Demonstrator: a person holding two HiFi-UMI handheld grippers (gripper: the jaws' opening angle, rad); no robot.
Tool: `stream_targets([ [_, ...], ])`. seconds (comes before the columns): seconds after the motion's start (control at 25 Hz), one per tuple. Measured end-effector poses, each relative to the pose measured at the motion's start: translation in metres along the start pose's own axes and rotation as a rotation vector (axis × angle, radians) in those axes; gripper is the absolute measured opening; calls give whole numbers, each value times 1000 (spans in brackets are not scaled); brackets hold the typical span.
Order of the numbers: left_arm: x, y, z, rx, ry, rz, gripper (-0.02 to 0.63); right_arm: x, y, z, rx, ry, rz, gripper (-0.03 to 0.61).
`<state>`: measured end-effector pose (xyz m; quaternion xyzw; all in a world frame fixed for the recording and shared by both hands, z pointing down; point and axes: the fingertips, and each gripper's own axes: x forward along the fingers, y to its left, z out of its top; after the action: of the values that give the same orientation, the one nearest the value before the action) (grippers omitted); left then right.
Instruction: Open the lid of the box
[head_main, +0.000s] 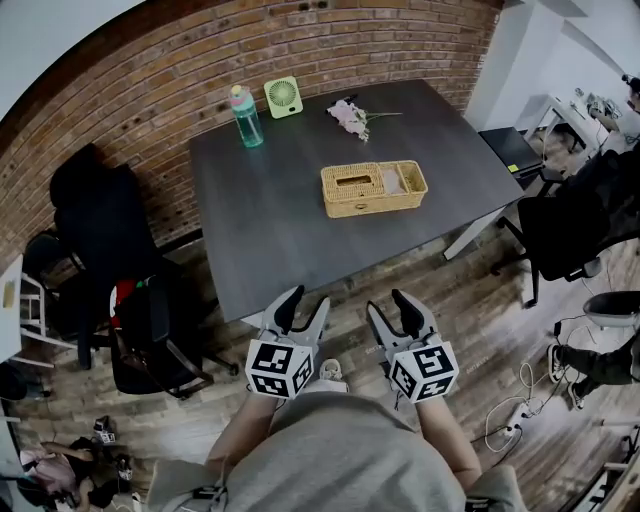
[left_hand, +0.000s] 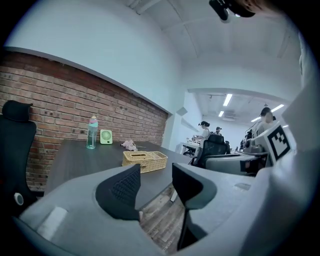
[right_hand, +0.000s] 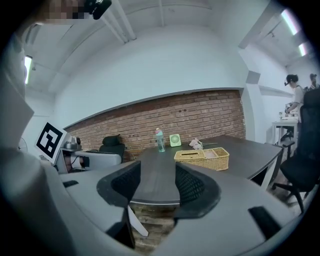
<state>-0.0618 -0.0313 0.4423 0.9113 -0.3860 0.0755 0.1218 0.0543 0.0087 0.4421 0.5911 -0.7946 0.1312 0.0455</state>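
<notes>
Left gripper and right gripper hang side by side over the wooden floor, just short of the near edge of the dark table, each with jaws spread and nothing between them. Well ahead, the woven box sits on the table's right half. Its slotted lid seems to lie shut, though it is small in view. Beyond stand a bottle and a green fan.

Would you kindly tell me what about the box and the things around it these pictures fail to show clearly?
- Hinge or catch of the lid on the box: too small in the head view, too far off in both gripper views.
- What lies in its right compartment: too small in every view.
- Print on the bottle: too small in every view.
</notes>
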Motion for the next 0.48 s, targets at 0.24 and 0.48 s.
stream_targets([
  [0.24, 31, 29, 9, -2, 13, -1, 193, 38, -14, 9, -8, 9, -14, 216],
  [0.48, 49, 51, 11, -10, 23, 4, 193, 68, -22, 14, -15, 8, -18, 216],
])
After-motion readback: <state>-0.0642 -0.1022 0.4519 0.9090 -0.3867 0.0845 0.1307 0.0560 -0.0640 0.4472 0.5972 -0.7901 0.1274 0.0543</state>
